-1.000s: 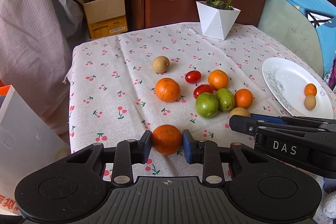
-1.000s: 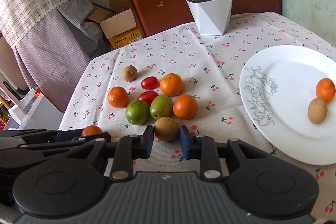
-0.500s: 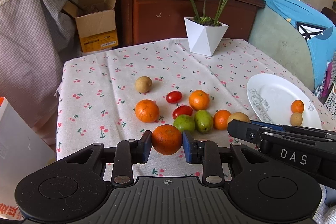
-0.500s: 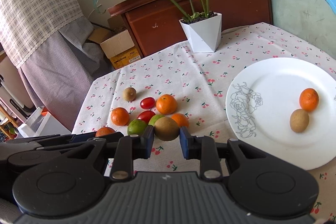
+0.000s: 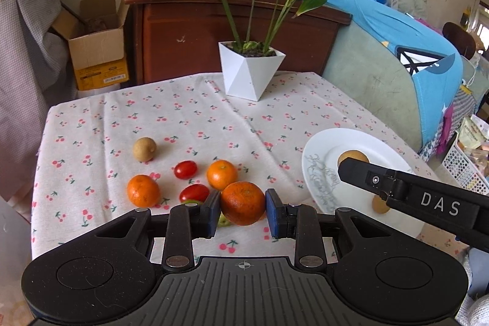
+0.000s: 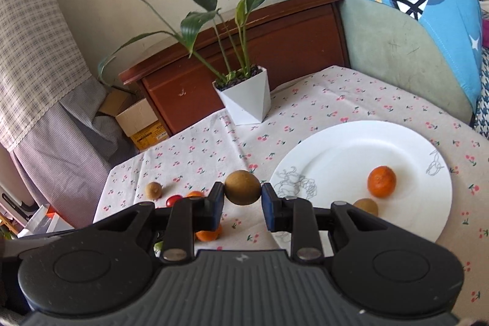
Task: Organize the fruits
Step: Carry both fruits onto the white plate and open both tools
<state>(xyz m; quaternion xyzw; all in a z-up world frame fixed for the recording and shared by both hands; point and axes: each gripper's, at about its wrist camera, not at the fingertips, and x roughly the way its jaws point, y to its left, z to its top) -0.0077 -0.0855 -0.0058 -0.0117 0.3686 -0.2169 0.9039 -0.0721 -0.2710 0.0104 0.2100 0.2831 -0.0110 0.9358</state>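
The left hand-held gripper (image 5: 243, 208) was clamped on an orange (image 5: 243, 203), the right hand-held gripper (image 6: 243, 197) on a brown fruit (image 6: 243, 187) (likely plate-bound), the plate (image 6: 351, 142) just ahead-right.

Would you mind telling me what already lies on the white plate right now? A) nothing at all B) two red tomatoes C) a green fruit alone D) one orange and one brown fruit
D: in the right wrist view, the white plate carries an orange and a small brown fruit beside it.
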